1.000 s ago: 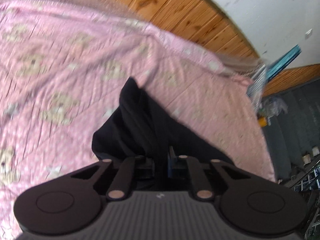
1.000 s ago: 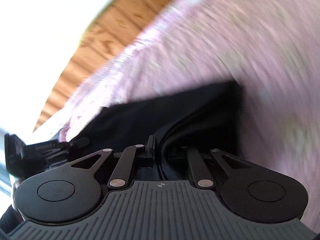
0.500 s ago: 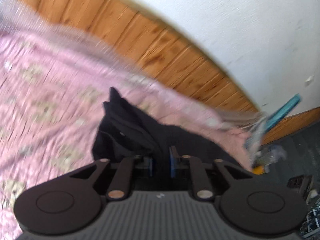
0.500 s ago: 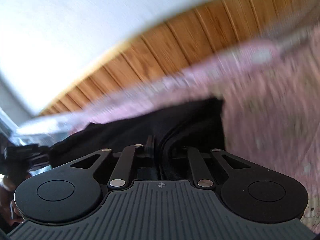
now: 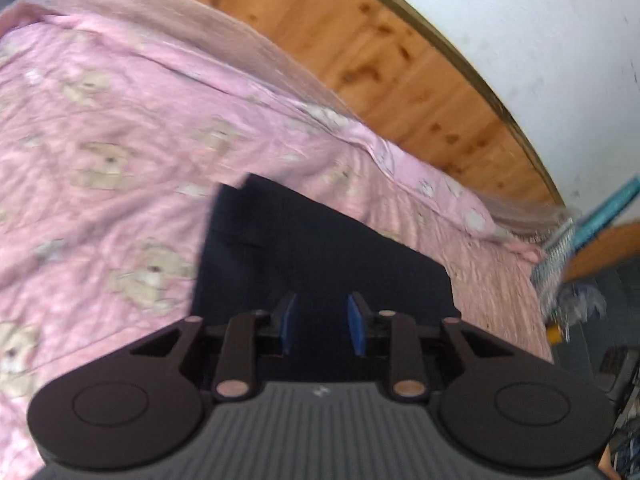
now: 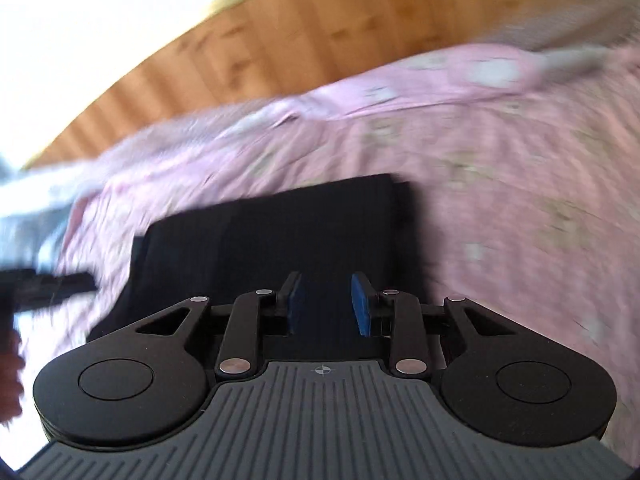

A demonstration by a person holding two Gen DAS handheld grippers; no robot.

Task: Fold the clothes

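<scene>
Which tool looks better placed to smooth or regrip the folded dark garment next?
Probably the right tool: open, nothing pinched, over the dark garment lying flat on the pink bedspread. The left tool is open too, so it is close.

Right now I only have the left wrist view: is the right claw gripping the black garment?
Observer: No. The right claw is open; its jaws have just been opening, and the blue pads pinch no cloth.
Operator: Where does the garment sit on that side?
Observer: The black garment lies flat on the pink bedspread, ahead of and below that claw.
Operator: Anything else close by?
Observer: A blurred hand shows at the left edge of the right wrist view, off the cloth.
</scene>
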